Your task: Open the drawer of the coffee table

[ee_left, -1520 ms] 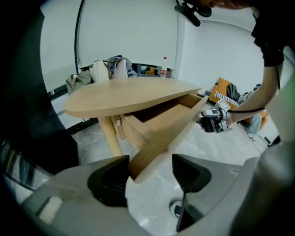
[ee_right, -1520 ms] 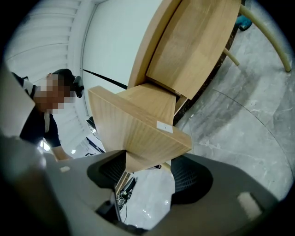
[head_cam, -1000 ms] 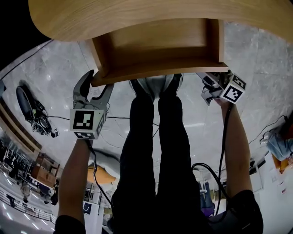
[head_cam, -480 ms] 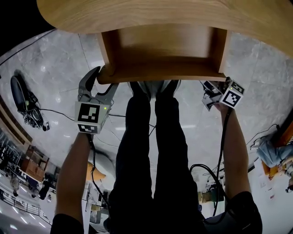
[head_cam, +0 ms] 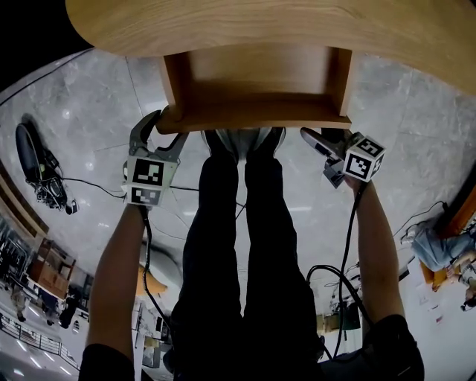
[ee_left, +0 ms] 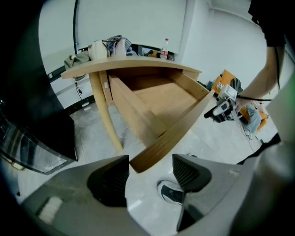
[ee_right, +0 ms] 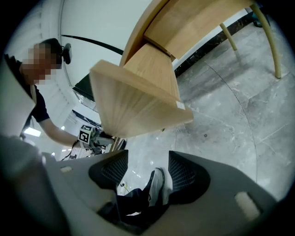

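Observation:
The light wooden coffee table (head_cam: 260, 22) runs along the top of the head view. Its drawer (head_cam: 256, 71) stands pulled out and shows an empty inside (ee_left: 161, 99). My left gripper (head_cam: 165, 128) sits at the left end of the drawer front (head_cam: 253, 115). Its jaws are open and the board's corner (ee_left: 140, 162) lies between the pads, with a gap on the right side. My right gripper (head_cam: 316, 138) hangs just below and right of the front's right end, clear of the wood. Its jaws have just been closing slightly; they stand open with nothing between them (ee_right: 147, 166).
The person's black-trousered legs (head_cam: 238, 223) and shoes (head_cam: 242, 140) stand right under the drawer on the grey marble floor. Cables (head_cam: 89, 190) trail across it, and a black object (head_cam: 37, 167) lies at far left. A bottle (ee_left: 165, 48) and bags rest on the table.
My right gripper has come away from the drawer's right corner, moving left and a little down and turning its jaws leftward. The left gripper has sunk slightly at the left corner.

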{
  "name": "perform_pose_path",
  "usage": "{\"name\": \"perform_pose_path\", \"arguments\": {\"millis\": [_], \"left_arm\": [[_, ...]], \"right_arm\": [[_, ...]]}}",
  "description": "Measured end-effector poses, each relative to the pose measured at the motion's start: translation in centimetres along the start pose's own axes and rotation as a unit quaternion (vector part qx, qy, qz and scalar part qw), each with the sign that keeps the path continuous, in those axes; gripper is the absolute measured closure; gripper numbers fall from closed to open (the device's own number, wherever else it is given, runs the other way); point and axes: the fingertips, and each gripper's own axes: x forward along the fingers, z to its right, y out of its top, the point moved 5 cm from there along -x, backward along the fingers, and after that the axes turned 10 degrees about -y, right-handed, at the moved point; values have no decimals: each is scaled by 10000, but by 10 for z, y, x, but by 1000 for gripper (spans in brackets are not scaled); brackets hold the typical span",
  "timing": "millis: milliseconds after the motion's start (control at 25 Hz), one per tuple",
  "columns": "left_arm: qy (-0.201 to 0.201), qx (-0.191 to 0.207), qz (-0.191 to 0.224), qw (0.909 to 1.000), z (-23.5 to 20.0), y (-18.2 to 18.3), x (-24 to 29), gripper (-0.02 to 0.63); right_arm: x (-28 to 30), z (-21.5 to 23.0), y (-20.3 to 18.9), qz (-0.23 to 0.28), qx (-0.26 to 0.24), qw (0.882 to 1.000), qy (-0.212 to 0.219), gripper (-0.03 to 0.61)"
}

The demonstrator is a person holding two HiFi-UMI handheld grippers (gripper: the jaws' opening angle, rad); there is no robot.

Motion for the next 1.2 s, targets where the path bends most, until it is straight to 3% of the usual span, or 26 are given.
{"name": "perform_pose_path", "arguments": {"millis": [240,360,560,720,840,960,1080,1200], "left_arm": [[113,-143,-644,9978,-7,-35,-30,310],[473,-230,-573,9970,-22,-28,-61,311],[1222,-248,379,9915,-47,46,-144,330],[1396,-75,1264,9821,-44,134,-215,339],[1330,-188,2053,9694,-27,201,-269,372],[1135,-137,2775,9539,-2,261,-320,466],[882,-1,3257,9413,26,298,-363,543],[623,-133,3604,9306,53,320,-401,554]], "right_arm": [[-72,-15,-11,-156,122,9985,-519,361],[-115,-17,11,25,-198,9949,-990,398],[-193,-51,123,1267,-777,9744,-1684,449],[-225,-123,220,2022,-1398,9539,-1720,488],[-234,-191,275,2267,-1857,9414,-1668,540],[-235,-268,319,2500,-2378,9257,-1547,577],[-239,-345,344,2772,-2784,9089,-1399,577],[-251,-411,353,3002,-2876,8994,-1347,577]]}}
